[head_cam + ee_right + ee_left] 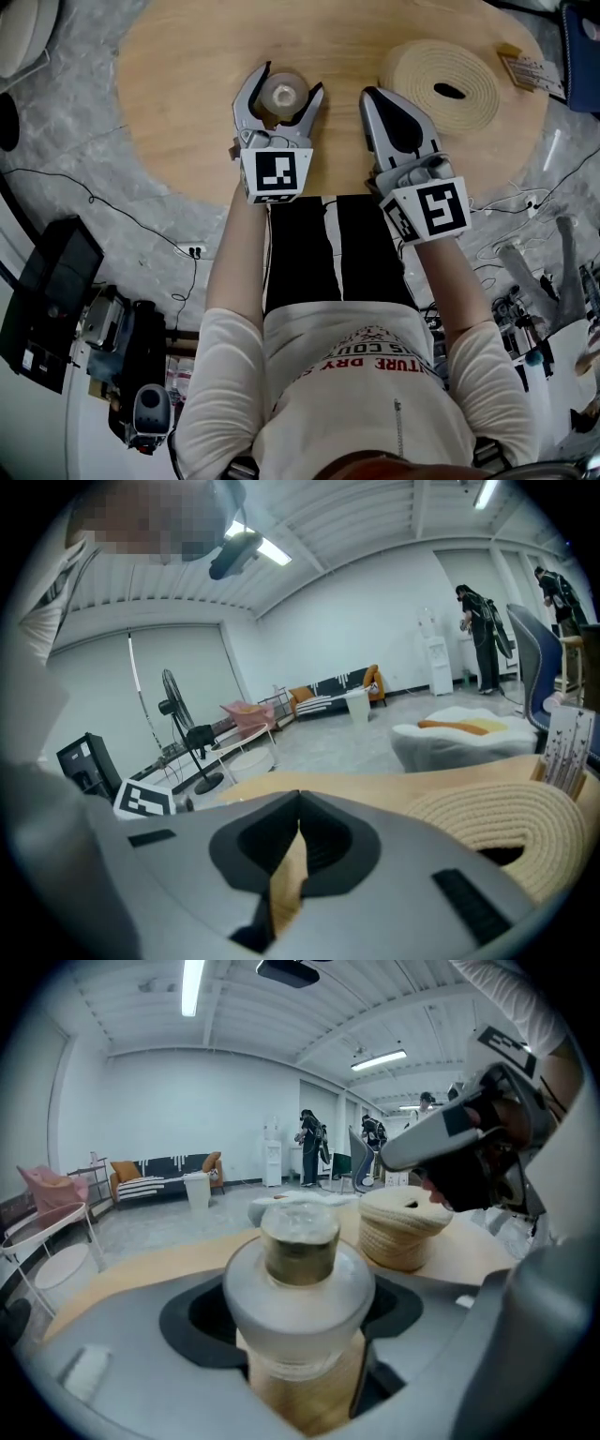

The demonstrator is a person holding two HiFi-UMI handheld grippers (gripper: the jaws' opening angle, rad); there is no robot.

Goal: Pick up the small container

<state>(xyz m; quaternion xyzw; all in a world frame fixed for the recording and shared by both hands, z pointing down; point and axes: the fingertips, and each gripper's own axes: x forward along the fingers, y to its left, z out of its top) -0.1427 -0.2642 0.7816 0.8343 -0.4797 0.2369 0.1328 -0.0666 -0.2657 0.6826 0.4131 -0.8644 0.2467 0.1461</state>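
The small container [283, 94], a frosted glass jar with a clear stopper, stands on the round wooden table [178, 103]. My left gripper [289, 82] has its jaws on either side of the jar and pressed against its body. In the left gripper view the jar [300, 1269] fills the space between the grey jaws of the left gripper [300, 1340]. My right gripper [371, 96] rests on the table to the jar's right with its jaws together and nothing between them. In its own view the tips of the right gripper [297, 803] meet.
A round woven mat [442, 82] with a hole in its middle lies just beyond the right gripper; the same woven mat [403, 1227] shows to the jar's right. A small printed pack [531, 67] lies at the table's right rim. Cables and equipment lie on the floor around the table.
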